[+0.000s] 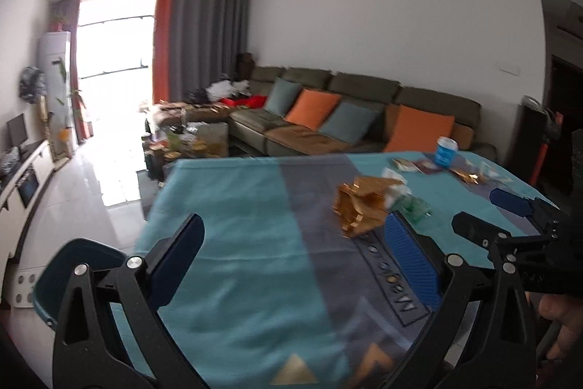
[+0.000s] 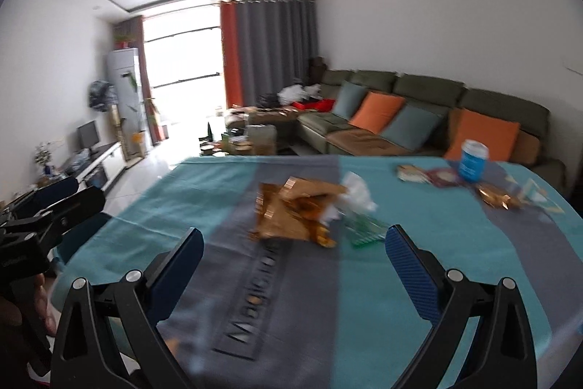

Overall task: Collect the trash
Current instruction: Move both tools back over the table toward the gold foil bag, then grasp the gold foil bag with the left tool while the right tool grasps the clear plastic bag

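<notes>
Hovering wide open and empty, left gripper [image 1: 291, 239] and right gripper [image 2: 294, 252] face gold wrapper [image 2: 291, 217].

- Gold wrapper [image 2: 291, 214] mid-desk is motion-blurred; its print is unreadable.
- Scraps [image 2: 433, 174] near the desk's [image 2: 455, 279] far right corner are too small to identify.
- The desk's near edge is cut off.

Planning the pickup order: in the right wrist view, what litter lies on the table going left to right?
Gold wrapper → white tissue → green packet → flat packets → blue cup → small gold wrapper.
</notes>
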Demonstrator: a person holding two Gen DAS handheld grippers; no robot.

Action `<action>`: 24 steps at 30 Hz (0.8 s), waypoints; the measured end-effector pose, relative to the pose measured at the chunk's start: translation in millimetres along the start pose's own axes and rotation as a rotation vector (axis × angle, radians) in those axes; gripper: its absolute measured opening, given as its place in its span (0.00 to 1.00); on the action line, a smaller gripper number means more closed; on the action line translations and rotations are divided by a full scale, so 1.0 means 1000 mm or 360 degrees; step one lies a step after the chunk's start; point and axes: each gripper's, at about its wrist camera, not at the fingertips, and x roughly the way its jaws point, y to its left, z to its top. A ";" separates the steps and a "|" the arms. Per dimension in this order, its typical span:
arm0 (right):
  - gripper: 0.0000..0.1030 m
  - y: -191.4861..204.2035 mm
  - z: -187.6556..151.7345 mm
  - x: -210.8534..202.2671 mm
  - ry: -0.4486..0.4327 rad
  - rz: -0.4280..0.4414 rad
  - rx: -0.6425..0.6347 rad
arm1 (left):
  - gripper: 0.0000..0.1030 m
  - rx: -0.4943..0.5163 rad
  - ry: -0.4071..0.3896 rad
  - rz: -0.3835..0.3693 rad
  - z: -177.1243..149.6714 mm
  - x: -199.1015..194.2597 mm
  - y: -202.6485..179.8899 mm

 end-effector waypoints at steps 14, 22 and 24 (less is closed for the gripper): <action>0.94 -0.051 0.011 0.026 0.0125 -0.0136 0.0005 | 0.95 0.0013 0.0143 -0.0158 0.010 0.068 -0.023; 0.94 -0.070 0.019 0.079 0.0307 -0.0130 -0.0061 | 0.95 0.0032 0.0242 -0.0216 0.014 0.120 -0.040; 0.94 -0.074 0.019 0.094 0.0372 -0.0118 -0.0070 | 0.95 0.0033 0.0288 -0.0234 0.013 0.136 -0.044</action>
